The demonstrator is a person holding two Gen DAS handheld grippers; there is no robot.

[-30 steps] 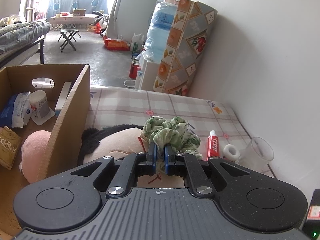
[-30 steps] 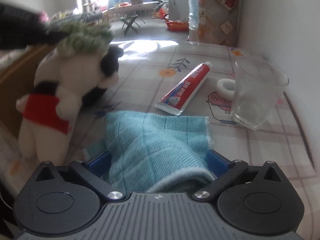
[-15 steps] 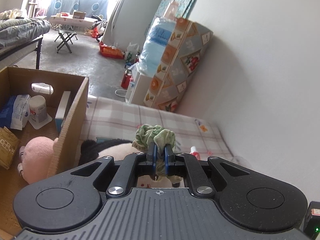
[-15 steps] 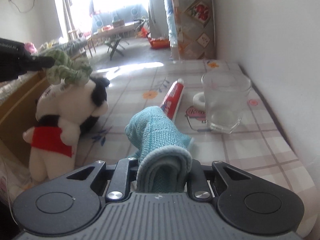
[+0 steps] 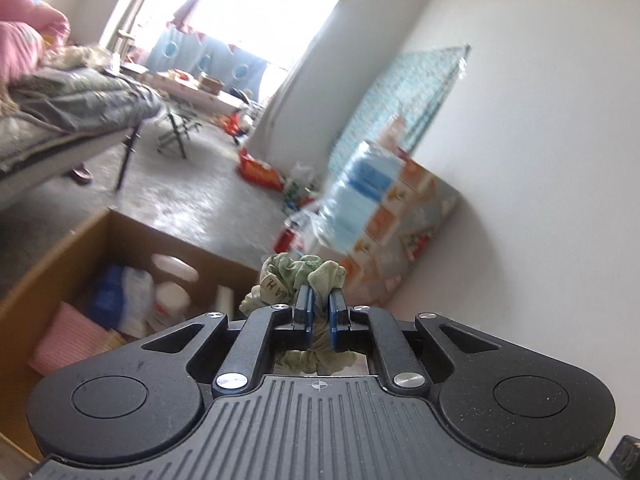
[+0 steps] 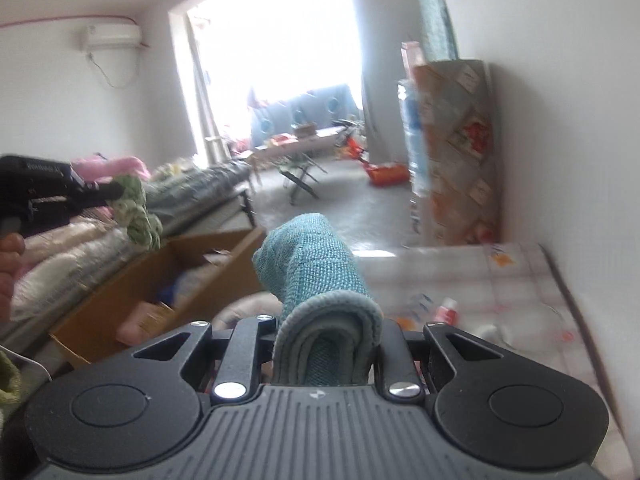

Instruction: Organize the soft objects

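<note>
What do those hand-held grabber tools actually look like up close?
Each is matte black plastic: a ribbed centre plate, a round disc on either side, silver screws on the linkage bars. The left gripper has two flat blue fingers. The right gripper has the same body. Seen from the side, the left one bears small white lettering, too blurred to read.

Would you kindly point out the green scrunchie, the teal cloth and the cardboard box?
green scrunchie [image 5: 298, 274]: left wrist view, bunched fabric above the claw.
teal cloth [image 6: 316, 264]: right wrist view, raised fold.
cardboard box [image 6: 120, 286]: right wrist view, inner wall.
</note>
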